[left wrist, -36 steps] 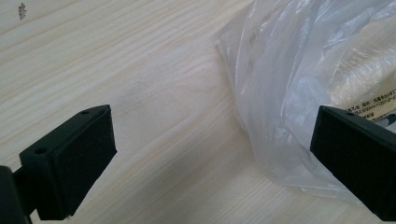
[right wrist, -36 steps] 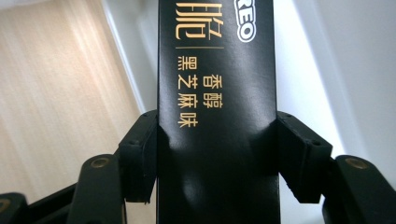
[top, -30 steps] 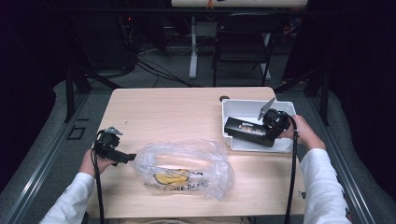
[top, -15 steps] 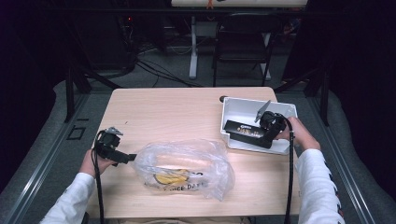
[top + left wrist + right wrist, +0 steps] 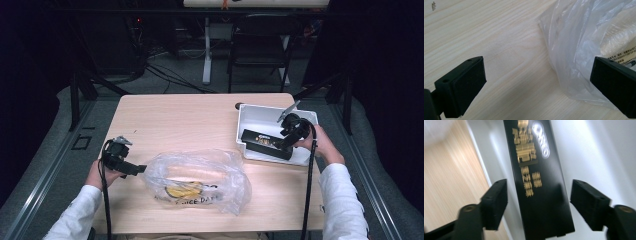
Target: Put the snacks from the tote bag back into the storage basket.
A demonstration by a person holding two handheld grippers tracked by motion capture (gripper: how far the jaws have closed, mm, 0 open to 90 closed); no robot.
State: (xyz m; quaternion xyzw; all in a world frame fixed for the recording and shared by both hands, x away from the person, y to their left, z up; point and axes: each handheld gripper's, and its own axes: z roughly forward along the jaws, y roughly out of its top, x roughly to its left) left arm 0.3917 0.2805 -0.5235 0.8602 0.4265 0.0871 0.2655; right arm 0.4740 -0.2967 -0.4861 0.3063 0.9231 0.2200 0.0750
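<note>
A black box with gold lettering [image 5: 264,143] [image 5: 536,177] lies in a white tray [image 5: 252,114] at the right of the table. My right gripper [image 5: 284,142] [image 5: 539,202] straddles the near end of the box. Its jaws are open, with a thin gap showing on each side of the box. A clear plastic bag [image 5: 200,177] [image 5: 584,47] holding something yellow lies at the front middle. My left gripper [image 5: 141,169] [image 5: 537,72] rests at the bag's left edge, jaws wide open. One of its pads [image 5: 616,85] overlaps the bag's rim and the other stands over bare wood.
The wooden table [image 5: 175,120] has bare room behind the bag and to the left. Its edges drop to a dark floor with cables and a chair [image 5: 260,50] behind. A person's white sleeves [image 5: 345,200] come in from the bottom.
The right gripper has shifted very slightly over the black box in the tray. The left gripper and the bag have stayed where they were.
</note>
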